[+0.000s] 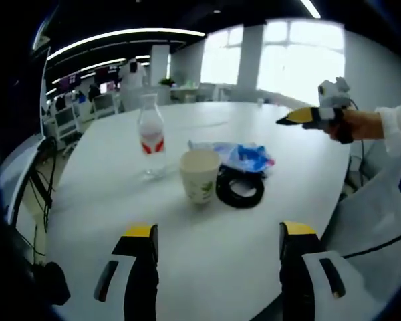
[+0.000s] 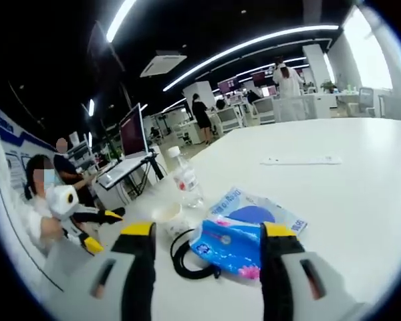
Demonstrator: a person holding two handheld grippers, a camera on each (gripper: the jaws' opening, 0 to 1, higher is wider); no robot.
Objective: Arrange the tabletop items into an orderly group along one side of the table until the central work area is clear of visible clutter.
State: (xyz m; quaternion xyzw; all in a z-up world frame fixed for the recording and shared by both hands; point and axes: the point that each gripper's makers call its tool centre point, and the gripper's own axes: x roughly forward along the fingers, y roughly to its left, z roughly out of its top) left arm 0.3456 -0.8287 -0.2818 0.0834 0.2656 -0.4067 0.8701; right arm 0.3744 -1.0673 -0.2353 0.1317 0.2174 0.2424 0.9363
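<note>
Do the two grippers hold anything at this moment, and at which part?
Nothing is held. The left gripper is open above the bare table. The right gripper is open, its fingers apart around the blue packet without closing.

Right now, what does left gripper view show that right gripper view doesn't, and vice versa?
Left gripper view extras: the right gripper raised over the table's far side, bright windows, the green print on the paper cup.
Right gripper view extras: the left gripper at the table edge, a monitor, a flat white strip farther out on the table.
Shared: water bottle, paper cup, black cable coil and blue packets, clustered on the white table.
</note>
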